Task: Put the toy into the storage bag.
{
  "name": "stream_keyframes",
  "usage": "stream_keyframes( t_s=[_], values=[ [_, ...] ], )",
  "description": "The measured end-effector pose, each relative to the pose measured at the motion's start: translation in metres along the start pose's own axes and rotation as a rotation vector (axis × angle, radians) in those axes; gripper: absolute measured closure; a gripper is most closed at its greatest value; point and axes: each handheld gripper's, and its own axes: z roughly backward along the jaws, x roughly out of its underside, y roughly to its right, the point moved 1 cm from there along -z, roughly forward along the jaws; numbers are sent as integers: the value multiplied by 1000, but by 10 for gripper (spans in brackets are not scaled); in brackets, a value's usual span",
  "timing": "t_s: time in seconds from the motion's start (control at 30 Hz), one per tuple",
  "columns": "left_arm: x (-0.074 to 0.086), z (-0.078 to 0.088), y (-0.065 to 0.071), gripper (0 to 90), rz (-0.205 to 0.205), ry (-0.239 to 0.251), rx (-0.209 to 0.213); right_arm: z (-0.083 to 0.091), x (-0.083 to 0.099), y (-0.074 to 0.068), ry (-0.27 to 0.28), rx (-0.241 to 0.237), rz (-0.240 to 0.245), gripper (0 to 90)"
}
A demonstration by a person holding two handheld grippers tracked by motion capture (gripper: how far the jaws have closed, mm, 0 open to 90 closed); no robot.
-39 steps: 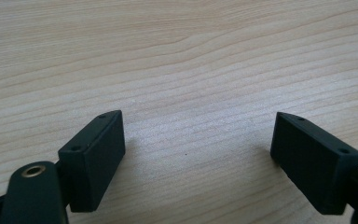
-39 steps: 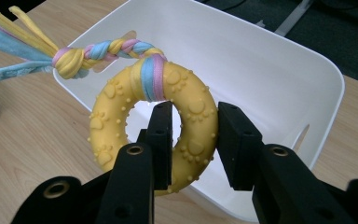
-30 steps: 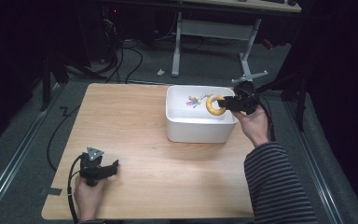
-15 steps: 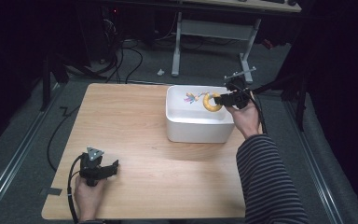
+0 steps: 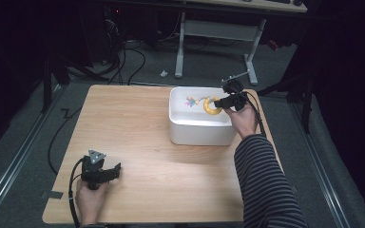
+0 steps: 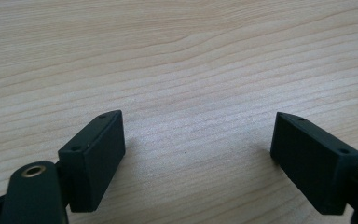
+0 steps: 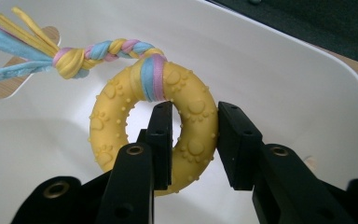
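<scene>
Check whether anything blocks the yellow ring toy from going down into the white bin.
Nothing visible does. The right gripper holds the ring toy by its band over the open white bin. The white floor below looks bare, and the braided rope tail trails freely inside the walls.

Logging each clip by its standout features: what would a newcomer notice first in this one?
The yellow ring toy with its braided rope tail, clamped in the right gripper over the white tub at the table's far right. One jaw passes through the ring's hole, the other presses its outer edge. The left gripper rests open on the bare wooden table at the near left corner.
</scene>
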Motion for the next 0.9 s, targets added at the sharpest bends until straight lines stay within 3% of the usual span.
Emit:
stream_keyframes(
  t_s=[0.37,0.9],
  values=[
    [0,0,0,180,1,1,0,-17,5,-7,-56,-4,17,677],
    [0,0,0,180,1,1,0,-11,21,-17,-89,-40,54,676]
  ],
)
